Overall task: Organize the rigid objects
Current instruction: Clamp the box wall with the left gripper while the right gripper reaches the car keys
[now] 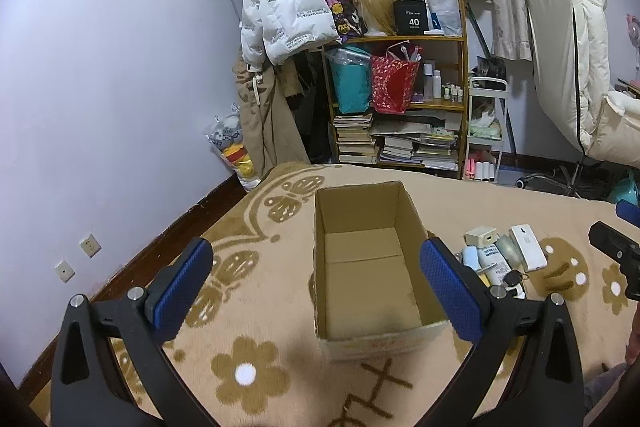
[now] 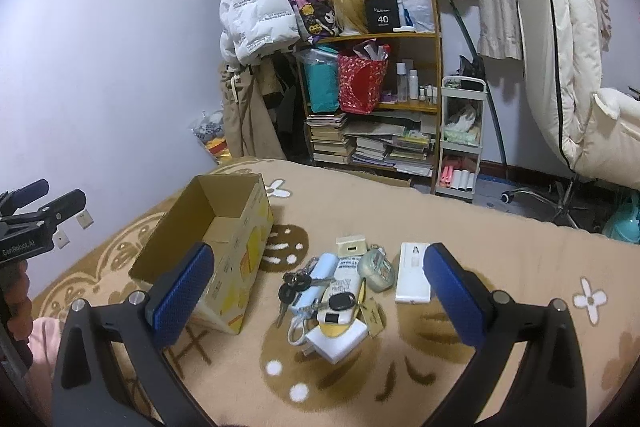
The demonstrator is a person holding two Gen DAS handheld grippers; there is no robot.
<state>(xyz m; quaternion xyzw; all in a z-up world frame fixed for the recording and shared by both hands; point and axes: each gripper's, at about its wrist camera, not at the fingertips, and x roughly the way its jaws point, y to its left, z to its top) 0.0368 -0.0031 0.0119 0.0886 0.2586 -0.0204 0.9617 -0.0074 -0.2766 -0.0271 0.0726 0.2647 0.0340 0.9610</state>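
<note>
An open, empty cardboard box stands on the beige patterned blanket, also seen at left in the right wrist view. Right of it lies a pile of small rigid objects: a white flat box, a white charger, keys, a light blue power bank, a white tube, a round tin and a small cream box. My left gripper is open and empty over the cardboard box. My right gripper is open and empty above the pile.
A wooden shelf with books, bags and bottles stands beyond the bed. A white jacket hangs at its left. A small white cart and a padded chair stand at the right. The right gripper shows in the left wrist view.
</note>
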